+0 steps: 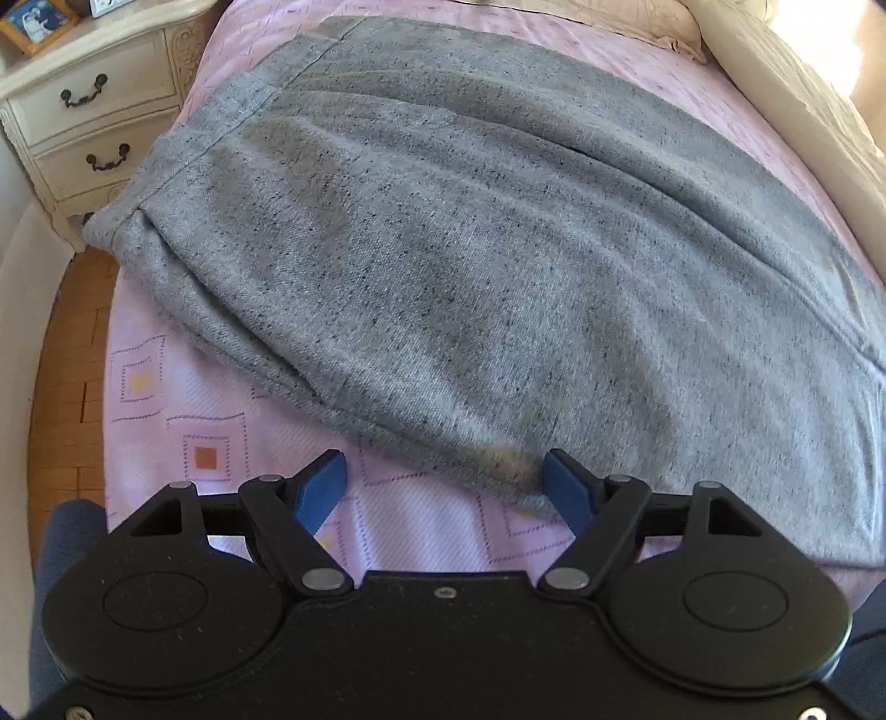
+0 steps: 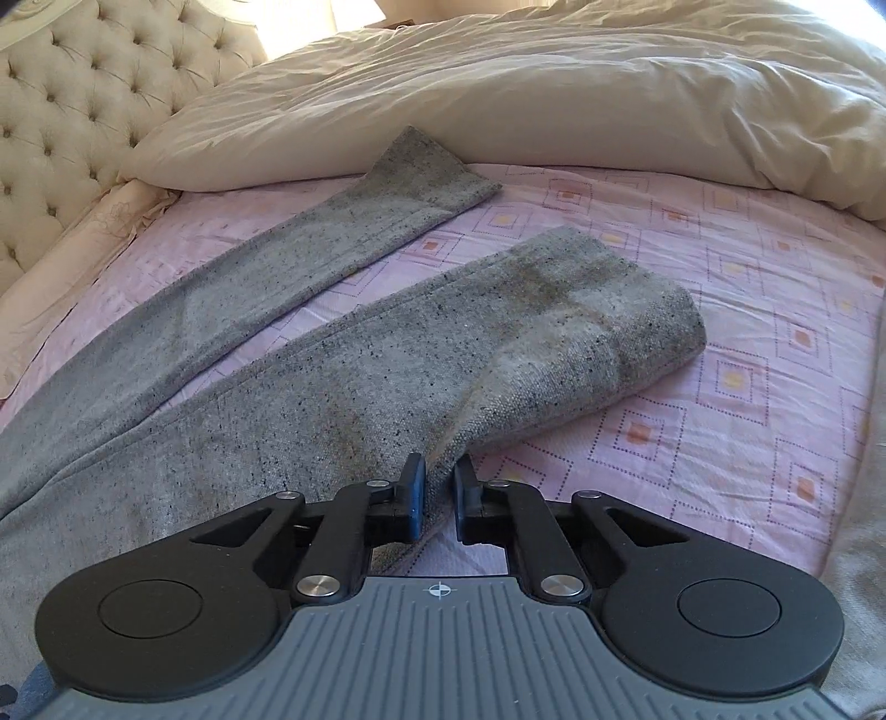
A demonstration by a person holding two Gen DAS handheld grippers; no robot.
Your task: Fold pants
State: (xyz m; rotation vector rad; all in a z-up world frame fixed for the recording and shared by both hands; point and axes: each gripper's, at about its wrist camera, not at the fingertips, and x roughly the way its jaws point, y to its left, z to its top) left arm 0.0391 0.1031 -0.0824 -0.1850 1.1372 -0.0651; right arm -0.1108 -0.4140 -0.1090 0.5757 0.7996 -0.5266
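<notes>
Grey speckled pants [image 1: 470,249] lie spread on a pink patterned bedsheet [image 1: 183,421], waistband toward the upper left. My left gripper [image 1: 443,479] hovers open at their near edge. That edge touches the right blue pad [image 1: 565,487], and only sheet shows between the fingers. In the right wrist view the two legs run away from me: the far leg [image 2: 343,232] lies flat, the near leg [image 2: 498,343] is rumpled at its cuff. My right gripper [image 2: 440,487] is shut on a raised fold at the near leg's [image 2: 498,343] side edge.
A cream nightstand [image 1: 83,111] with a framed photo [image 1: 36,22] stands left of the bed, over wooden floor [image 1: 72,360]. A bulky cream duvet [image 2: 526,111] and a tufted headboard [image 2: 83,111] border the far side. A dark blue sleeve [image 1: 61,543] shows beside the left gripper.
</notes>
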